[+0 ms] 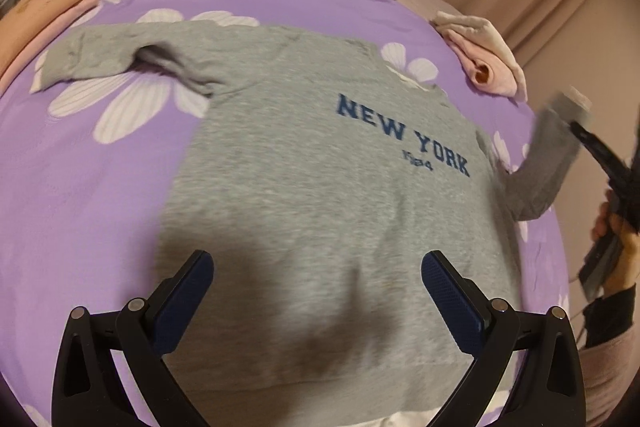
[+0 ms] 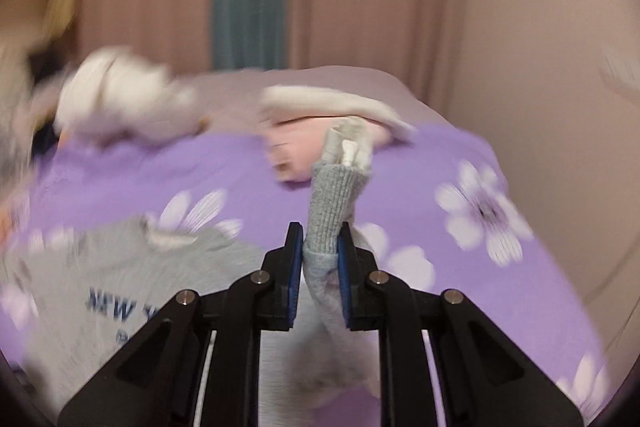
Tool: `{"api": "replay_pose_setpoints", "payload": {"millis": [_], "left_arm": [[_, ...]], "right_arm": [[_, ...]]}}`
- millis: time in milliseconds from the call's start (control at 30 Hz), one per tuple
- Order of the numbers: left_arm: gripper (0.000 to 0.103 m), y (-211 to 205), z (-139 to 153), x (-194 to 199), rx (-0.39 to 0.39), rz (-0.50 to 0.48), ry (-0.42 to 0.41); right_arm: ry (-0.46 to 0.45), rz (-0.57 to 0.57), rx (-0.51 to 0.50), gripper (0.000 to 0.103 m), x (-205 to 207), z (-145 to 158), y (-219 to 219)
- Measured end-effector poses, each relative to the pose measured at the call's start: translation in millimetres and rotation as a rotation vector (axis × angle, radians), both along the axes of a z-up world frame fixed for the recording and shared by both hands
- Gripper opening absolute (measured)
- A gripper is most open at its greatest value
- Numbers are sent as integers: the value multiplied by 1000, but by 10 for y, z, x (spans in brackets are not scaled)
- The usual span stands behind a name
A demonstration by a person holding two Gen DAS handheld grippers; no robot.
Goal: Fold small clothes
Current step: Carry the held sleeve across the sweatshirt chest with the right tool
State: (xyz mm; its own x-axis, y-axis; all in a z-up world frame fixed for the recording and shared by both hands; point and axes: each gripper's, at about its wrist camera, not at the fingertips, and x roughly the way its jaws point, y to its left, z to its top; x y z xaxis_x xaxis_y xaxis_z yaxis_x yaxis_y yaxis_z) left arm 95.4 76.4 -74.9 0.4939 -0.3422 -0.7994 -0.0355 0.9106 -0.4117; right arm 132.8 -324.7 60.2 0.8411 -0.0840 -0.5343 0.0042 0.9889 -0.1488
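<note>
Dim, warm indoor light; my open left claw (image 1: 317, 263) shadows the grey cotton sweatshirt (image 1: 304, 163) (right view motion-blurred, both with bowed, dark-vignetted edges).

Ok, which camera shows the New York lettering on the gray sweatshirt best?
The left wrist view: the whole New York lettering reads clearly across the flat gray sweatshirt. In the right wrist view it is blurred and partly hidden behind the right tool, which grips a sleeve.

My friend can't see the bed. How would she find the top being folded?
On the purple flowered bedspread, the grey sweatshirt lies flat in the middle. Unlike the pink and cream clothes nearby, it says NEW YORK in blue, and the right claw pinches one sleeve.
</note>
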Motion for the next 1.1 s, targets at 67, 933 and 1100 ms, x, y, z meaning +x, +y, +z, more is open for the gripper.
{"api": "replay_pose_setpoints", "payload": {"millis": [67,933,1100], "left_arm": [[103,75,-36,-13,-4,15,8],[103,162,-132,257,-59,15,31],[103,-38,9,459,-9,-18,-14]], "right_arm": [[29,84,-117,16,49,-204,468],[327,324,416,51,-23,-753,605],[446,301,363,48,163,-1099,1032]]}}
